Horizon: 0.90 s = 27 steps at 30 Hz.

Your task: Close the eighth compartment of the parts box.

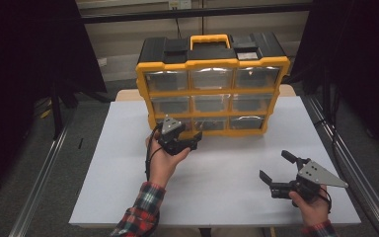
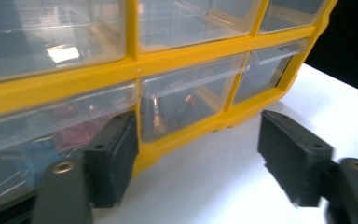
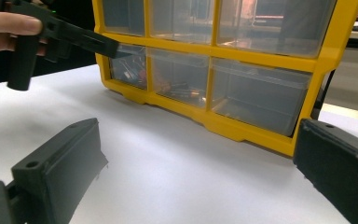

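Here the left claw [image 1: 193, 139] gapes before the organizer's [image 1: 212, 64] bottom-left drawer [image 2: 37, 140].

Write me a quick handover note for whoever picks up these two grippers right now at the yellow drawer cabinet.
Left gripper: open, nothing between its jaws, right at the bottom-left drawer of the yellow cabinet.
Right gripper: open, empty, over the white table, apart from the cabinet.
Things: all nine drawers look shut; bottom-left and bottom-middle drawer hold small items, too blurred to name.
Done: nothing taken out.
Left: probably work on a bottom drawer; judge this yourself.
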### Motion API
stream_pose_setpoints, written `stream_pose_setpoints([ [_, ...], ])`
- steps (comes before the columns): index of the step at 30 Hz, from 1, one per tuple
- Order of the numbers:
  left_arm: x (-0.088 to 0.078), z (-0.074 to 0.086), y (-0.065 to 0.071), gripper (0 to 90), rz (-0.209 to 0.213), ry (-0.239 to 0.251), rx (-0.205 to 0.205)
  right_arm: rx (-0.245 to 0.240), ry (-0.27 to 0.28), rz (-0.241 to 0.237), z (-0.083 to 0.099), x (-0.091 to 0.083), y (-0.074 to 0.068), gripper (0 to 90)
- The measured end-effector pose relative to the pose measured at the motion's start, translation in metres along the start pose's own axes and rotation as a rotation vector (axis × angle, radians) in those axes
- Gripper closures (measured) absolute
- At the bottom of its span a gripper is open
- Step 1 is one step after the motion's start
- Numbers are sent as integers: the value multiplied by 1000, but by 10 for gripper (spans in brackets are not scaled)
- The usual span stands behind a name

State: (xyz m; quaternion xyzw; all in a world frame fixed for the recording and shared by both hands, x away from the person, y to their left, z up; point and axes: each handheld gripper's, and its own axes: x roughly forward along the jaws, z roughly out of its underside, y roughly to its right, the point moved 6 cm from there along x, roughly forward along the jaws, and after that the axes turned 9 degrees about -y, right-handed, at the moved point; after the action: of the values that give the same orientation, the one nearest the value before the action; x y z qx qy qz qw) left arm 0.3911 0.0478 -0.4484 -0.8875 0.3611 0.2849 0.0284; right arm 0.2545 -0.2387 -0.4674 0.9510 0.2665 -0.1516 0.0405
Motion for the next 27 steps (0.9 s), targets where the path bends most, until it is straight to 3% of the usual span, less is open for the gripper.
stream_pose_setpoints([
  [2,-6,3,-1,227,25,17,-7,-8,2,0,0,1,0,6],
  [5,-17,8,-4,171,28,42,-4,-2,-4,3,0,1,0,7],
  [10,-36,20,-10,104,49,47,52,-5,-4,-3,1,1,0,7],
  [13,-46,25,-15,82,42,65,56,-4,-6,-4,1,2,-1,7],
  [15,-53,29,-17,78,63,83,66,-6,-6,-4,1,2,-1,7],
  [16,-56,31,-18,72,44,81,74,-5,-6,-4,1,2,-1,7],
  [18,-61,36,-20,62,77,68,93,-8,-8,-5,1,2,-1,7],
  [19,-63,37,-21,55,58,71,91,-9,-9,-4,1,2,-1,7],
  [22,-72,43,-28,48,68,67,101,-8,-8,-5,1,2,-2,7],
  [27,-81,48,-34,47,71,90,80,-16,-7,-7,1,3,-2,7],
])
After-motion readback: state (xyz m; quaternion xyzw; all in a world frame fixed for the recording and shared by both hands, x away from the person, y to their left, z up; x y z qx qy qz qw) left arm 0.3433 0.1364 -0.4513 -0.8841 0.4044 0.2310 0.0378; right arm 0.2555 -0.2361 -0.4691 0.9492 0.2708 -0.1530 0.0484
